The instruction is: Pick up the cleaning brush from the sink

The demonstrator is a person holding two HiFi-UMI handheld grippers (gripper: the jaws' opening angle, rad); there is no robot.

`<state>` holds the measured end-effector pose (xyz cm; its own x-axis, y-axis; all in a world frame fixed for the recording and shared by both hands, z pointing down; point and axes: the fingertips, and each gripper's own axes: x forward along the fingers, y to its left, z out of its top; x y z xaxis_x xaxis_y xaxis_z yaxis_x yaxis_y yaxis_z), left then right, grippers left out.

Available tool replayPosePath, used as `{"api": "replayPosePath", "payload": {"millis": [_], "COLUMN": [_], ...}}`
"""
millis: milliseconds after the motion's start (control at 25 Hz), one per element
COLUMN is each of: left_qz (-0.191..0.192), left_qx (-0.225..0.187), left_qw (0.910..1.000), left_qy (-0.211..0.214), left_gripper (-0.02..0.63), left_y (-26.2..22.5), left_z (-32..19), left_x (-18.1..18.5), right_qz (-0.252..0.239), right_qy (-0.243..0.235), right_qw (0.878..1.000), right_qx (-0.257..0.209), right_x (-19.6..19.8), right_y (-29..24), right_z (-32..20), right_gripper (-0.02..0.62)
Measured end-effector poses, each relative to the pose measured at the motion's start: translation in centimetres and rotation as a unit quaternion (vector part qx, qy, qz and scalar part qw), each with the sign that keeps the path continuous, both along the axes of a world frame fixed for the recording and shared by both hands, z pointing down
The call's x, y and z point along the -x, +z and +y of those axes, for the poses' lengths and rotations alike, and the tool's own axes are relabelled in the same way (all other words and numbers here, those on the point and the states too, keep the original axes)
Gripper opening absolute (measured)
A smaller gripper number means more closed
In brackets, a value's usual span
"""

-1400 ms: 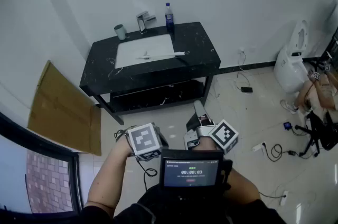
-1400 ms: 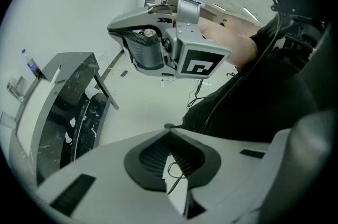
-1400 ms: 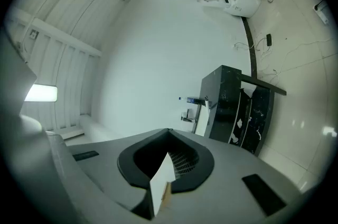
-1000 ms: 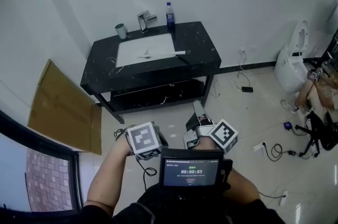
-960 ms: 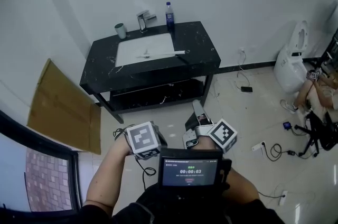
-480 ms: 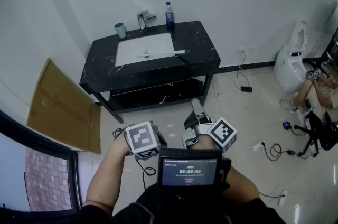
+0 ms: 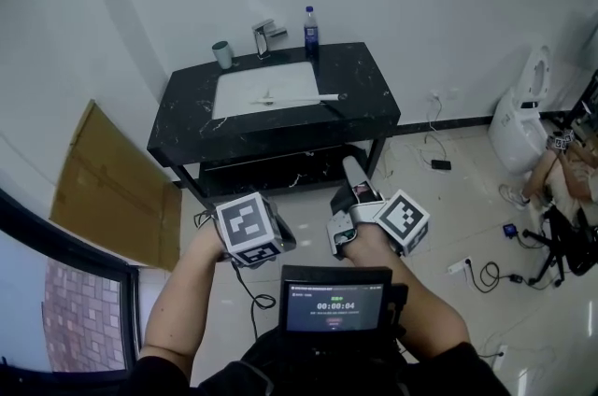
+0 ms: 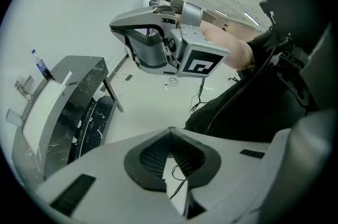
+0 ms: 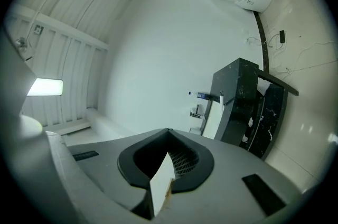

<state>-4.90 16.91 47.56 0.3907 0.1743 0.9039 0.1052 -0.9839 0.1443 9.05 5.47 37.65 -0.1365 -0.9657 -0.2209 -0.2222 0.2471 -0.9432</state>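
Two hand-held grippers [image 7: 249, 232] [image 7: 352, 172] side by side

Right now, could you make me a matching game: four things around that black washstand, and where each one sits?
Things:
1. cleaning brush
2. bottle
3. cup
4. cardboard sheet

Places, as the head view shows them:
A. leaning left of the washstand
B. lying across the sink
C. standing right of the tap
D. standing left of the tap

Pairs: 1-B, 2-C, 3-D, 4-A.
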Motion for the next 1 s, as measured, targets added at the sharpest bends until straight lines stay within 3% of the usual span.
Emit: {"api": "replayPosePath", "payload": {"millis": [200,360,560,680,760,840,920,1000], "left_qz": [0.0,0.023,0.083,0.136,0.178,0.221,0.262,0.3], "left_qx": [-0.003,0.006,0.009,-0.01,-0.026,-0.045,-0.063,-0.088], "left_qw": [0.9999,0.9997,0.9944,0.9837,0.9702,0.9498,0.9218,0.8827], "left_qy": [0.012,-0.001,-0.065,-0.117,-0.163,-0.217,-0.278,-0.351], "left_gripper": [0.015,0.015,0.015,0.015,0.015,0.015,0.015,0.015], "left_y": [-1.6,-3.0,-4.6,-5.7,-6.9,-8.7,-10.4,-12.0], "left_z": [-2.8,-6.6,-13.6,-15.9,-19.1,-24.3,-29.8,-34.4], "left_x": [2.0,3.6,4.4,3.9,2.9,1.2,-0.5,-1.0], "right_qz": [0.008,0.061,0.135,0.2,0.238,0.275,0.305,0.329], "right_qy": [-0.005,-0.015,-0.063,-0.102,-0.131,-0.165,-0.204,-0.245], "right_qw": [1.0,0.998,0.989,0.974,0.962,0.947,0.93,0.912], "right_qx": [-0.003,-0.018,-0.019,-0.022,-0.019,-0.014,-0.018,-0.022], "right_x": [1.4,2.5,4.1,5.0,5.3,4.9,4.4,4.1], "right_y": [-2.2,-5.2,-7.8,-8.2,-8.1,-8.3,-8.6,-8.6], "right_z": [-3.5,-7.9,-15.1,-17.0,-19.3,-23.5,-27.8,-31.1], "right_gripper": [0.002,0.002,0.002,0.002,0.002,0.002,0.002,0.002]}}
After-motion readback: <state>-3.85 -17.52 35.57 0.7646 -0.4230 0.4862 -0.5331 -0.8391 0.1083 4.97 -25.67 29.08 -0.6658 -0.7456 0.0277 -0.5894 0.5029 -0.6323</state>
